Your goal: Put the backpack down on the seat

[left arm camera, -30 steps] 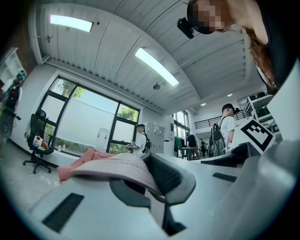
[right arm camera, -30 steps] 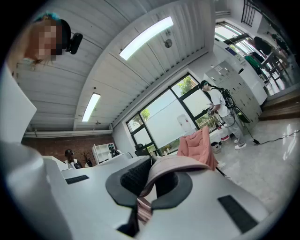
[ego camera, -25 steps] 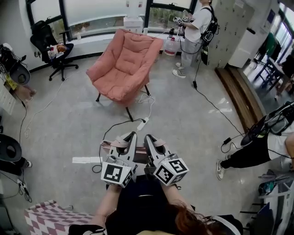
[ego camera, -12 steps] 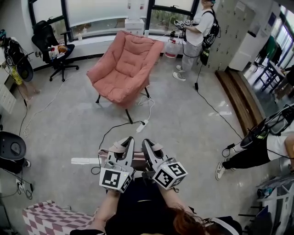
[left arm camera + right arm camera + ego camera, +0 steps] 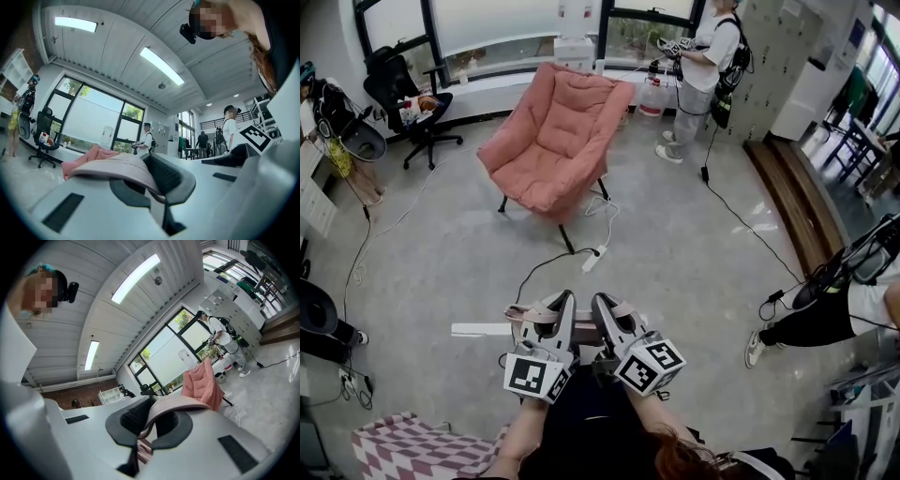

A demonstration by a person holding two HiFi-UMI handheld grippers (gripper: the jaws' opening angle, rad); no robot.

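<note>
Backpack [image 5: 581, 330] is held off the floor by its two pink straps, close in front of the person, and most of its body is hidden beneath the grippers in the head view. The left gripper [image 5: 555, 307] is seen clamped shut on the left strap [image 5: 112, 165], which is pinched between the dark pads, and the right gripper [image 5: 609, 306] is likewise closed tight on the right strap [image 5: 174, 404]; both are held side by side and roughly level. The pink chair [image 5: 553, 141], whose seat is the target, is well apart from the load, across open floor, so nothing has yet been set down. Several hazards can be judged from here. A white cable [image 5: 602, 211] and a power strip [image 5: 592, 258] lie on the floor between the person and the chair, and a foot could be caught on them during the approach. The thin straps are gripped only by narrow pads, so a swing of the hanging bag could let one slip out and leave the load tilted. The seat is soft and sloped, so the bag could tip or slide off the front edge if it is released too near that edge or if one strap is let go before the other.
</note>
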